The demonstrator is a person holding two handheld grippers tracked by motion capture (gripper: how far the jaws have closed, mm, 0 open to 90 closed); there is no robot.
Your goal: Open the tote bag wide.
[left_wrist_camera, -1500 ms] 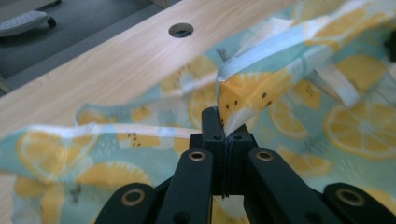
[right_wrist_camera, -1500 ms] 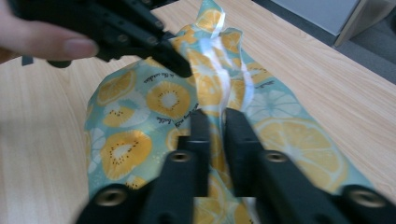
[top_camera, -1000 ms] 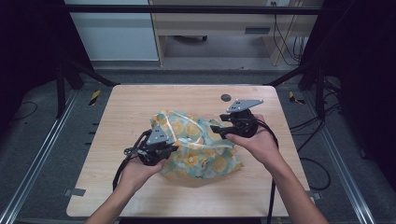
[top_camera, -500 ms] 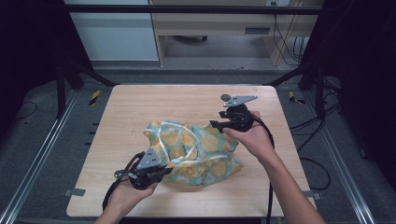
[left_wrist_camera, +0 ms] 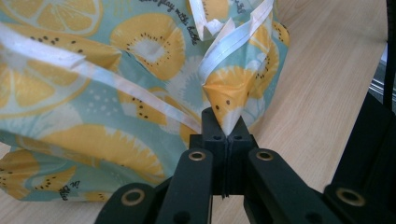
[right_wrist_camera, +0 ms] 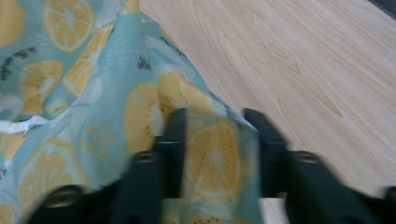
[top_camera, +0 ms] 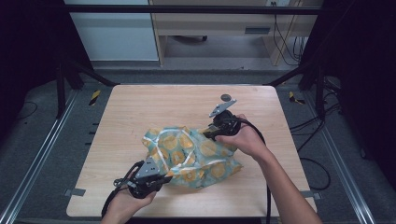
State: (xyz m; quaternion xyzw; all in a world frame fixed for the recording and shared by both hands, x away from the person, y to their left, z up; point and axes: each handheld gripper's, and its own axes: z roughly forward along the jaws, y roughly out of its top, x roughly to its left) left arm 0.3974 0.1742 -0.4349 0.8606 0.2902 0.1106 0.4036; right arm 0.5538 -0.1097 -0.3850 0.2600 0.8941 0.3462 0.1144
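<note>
From the high view, a crumpled bag [top_camera: 191, 156] printed with orange and kiwi slices on pale blue-green, with white straps, lies on the wooden worktop [top_camera: 140, 112] a little toward the near edge and roughly midway between the left and right edges. The left gripper [top_camera: 163, 176] sits at the bag's near left corner, close to the near edge of the worktop, held in the left hand [top_camera: 126, 203] that comes up from the bottom. The right gripper [top_camera: 208, 134] meets the bag's far right side, carried by the right hand [top_camera: 245, 140]; a grey three-cornered plate rides on top of each. A small dark round disc [top_camera: 227, 97] lies on the worktop beyond the right gripper, toward the far edge. In the left gripper view, the left gripper [left_wrist_camera: 227, 135] has its jaws pressed together on a pinched corner of the bag [left_wrist_camera: 116, 93], where the fabric gathers into a point beside a white strap, with bare worktop [left_wrist_camera: 327, 79] off to the right. In the right gripper view, which is blurred, the right gripper [right_wrist_camera: 215, 140] has just been closing its jaws; they stand apart with a fold of the bag [right_wrist_camera: 93, 93] lying between them, and whether the pads yet press on it cannot be told.
</note>
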